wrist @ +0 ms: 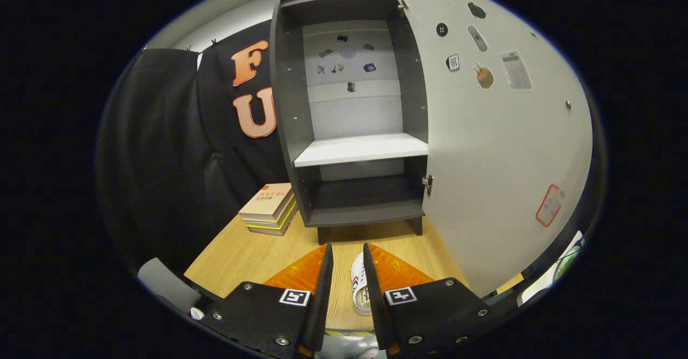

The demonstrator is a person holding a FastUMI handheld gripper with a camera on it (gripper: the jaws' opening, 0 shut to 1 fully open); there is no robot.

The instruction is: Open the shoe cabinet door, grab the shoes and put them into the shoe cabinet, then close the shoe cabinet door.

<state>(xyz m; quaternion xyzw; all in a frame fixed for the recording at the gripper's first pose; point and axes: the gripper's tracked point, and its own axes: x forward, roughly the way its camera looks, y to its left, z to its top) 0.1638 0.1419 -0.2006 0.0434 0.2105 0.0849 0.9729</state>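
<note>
Overall, we note a wooden table [242, 257] bearing an open shoe cabinet [355, 187].
Gripper [348, 262] jaws slightly parted around a shoe [359, 289] (grip unclear, shoe half hidden).

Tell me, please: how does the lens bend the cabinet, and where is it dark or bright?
Gripper view: fisheye bows the shoe cabinet sides and swells the open door; the white shelf is bright, the lower compartment shadowed; the shoe between the gripper fingers, which do not clamp it, looks sharp.
</note>
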